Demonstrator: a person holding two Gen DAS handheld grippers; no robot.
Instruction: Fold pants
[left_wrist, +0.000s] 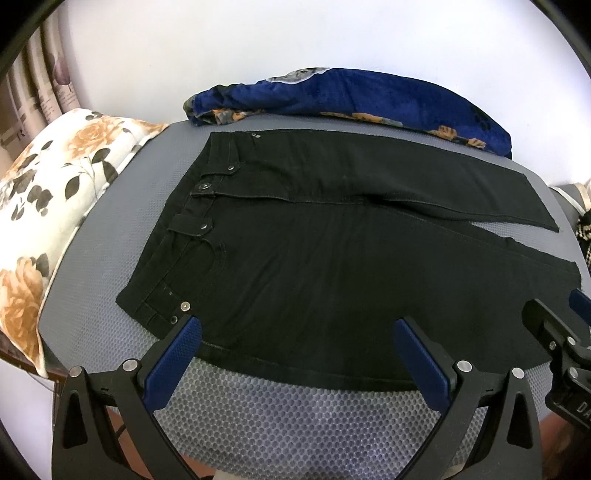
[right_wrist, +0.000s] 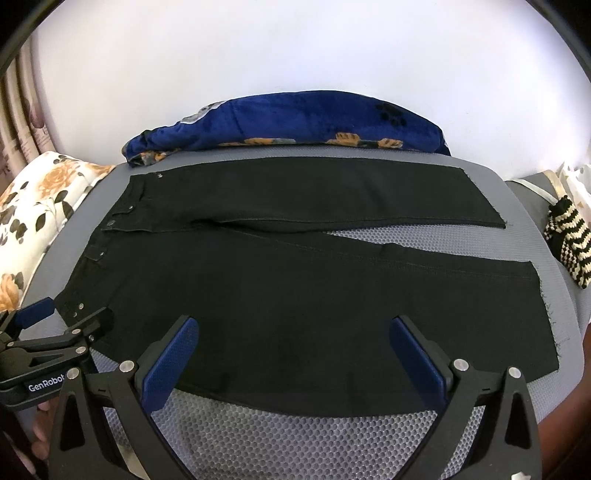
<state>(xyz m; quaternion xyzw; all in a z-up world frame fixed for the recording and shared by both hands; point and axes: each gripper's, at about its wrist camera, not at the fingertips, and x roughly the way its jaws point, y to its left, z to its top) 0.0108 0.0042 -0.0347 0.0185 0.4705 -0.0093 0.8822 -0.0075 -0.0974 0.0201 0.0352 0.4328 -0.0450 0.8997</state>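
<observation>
Both tools (left_wrist: 297, 325) (right_wrist: 294, 323) spread wide over flat black pants (left_wrist: 332, 258).

From the left wrist view I lose the near edge of the pants (left_wrist: 314, 266) behind my left claw (left_wrist: 297, 328), and the right claw (left_wrist: 576, 314) is cut off at the frame's right side, so I can't tell how its jaws stand. The flowered pillow (left_wrist: 44, 206) runs off the left edge. The striped knit thing (right_wrist: 570, 240) is too partial to identify.
</observation>
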